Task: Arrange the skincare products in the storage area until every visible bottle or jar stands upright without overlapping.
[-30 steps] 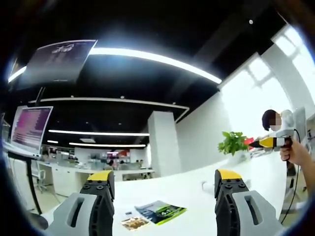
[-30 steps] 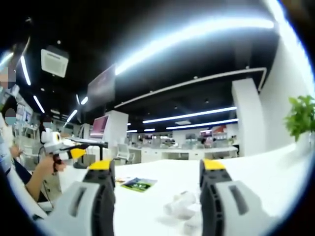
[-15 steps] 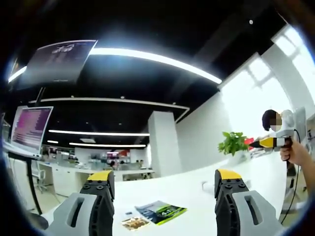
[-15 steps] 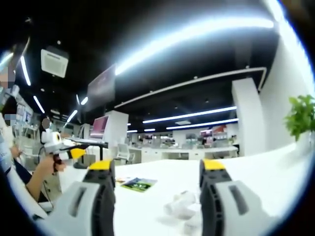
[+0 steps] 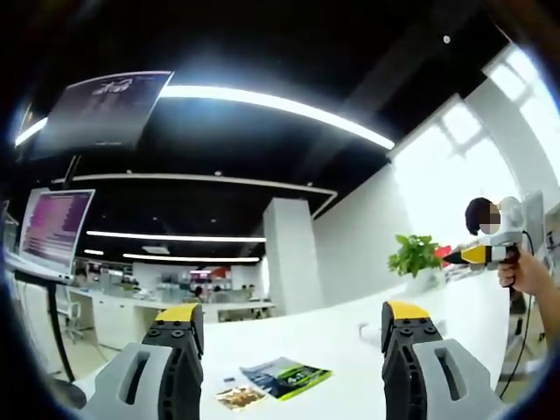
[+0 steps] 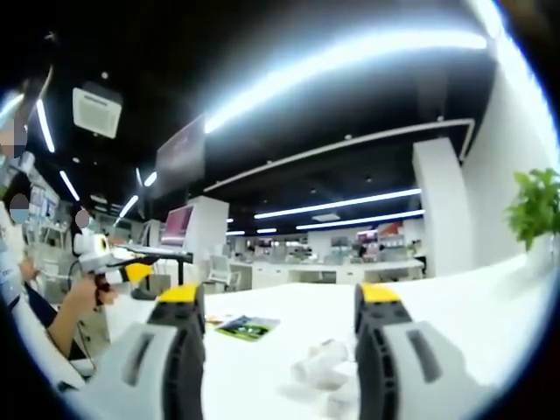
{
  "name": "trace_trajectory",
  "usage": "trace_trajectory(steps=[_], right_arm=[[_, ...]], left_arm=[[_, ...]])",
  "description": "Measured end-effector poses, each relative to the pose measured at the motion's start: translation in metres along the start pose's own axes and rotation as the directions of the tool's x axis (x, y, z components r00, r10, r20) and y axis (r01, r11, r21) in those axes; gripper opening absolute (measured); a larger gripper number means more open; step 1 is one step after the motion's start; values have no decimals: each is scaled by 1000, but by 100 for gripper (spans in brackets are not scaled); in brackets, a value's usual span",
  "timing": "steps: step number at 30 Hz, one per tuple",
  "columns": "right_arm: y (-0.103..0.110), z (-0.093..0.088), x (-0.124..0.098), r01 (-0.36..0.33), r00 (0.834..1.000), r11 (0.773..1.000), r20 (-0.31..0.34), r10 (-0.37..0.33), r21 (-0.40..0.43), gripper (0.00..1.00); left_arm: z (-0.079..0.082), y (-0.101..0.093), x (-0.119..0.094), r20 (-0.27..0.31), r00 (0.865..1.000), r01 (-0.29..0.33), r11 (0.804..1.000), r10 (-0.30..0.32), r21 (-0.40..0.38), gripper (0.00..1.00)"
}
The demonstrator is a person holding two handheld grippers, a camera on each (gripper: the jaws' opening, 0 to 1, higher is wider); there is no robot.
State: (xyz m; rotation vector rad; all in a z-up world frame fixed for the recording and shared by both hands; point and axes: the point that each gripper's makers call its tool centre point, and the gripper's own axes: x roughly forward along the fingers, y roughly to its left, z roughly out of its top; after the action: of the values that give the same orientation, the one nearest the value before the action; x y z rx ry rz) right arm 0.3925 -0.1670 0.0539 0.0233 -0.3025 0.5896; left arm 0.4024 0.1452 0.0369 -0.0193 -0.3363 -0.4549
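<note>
A few white skincare bottles (image 6: 320,362) lie on their sides on the white table (image 6: 455,297), blurred, just past my right gripper (image 6: 278,297). Its yellow-tipped jaws stand wide apart with nothing between them, above the table. A small white item (image 5: 363,330) rests on the table (image 5: 341,350) beyond my left gripper (image 5: 293,317), which is also open and holds nothing. Each gripper also appears in the other view, held in a hand: the right one (image 5: 477,255) at the right edge, the left one (image 6: 122,261) at the left edge.
A colourful leaflet (image 5: 286,377) lies flat on the table near the left gripper, seen as a leaflet (image 6: 248,328) in the right gripper view too. A potted plant (image 5: 413,255) stands at the far table edge. A monitor (image 5: 54,229) and office desks fill the background.
</note>
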Motion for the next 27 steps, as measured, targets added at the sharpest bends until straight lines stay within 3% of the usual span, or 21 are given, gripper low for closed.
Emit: trace_trajectory(steps=[27], right_arm=[[0,-4,1,-6,1000,1000,-12,6,9,70]], left_arm=[[-2,-5,1,-7,1000,13,1000,-13,2,86]])
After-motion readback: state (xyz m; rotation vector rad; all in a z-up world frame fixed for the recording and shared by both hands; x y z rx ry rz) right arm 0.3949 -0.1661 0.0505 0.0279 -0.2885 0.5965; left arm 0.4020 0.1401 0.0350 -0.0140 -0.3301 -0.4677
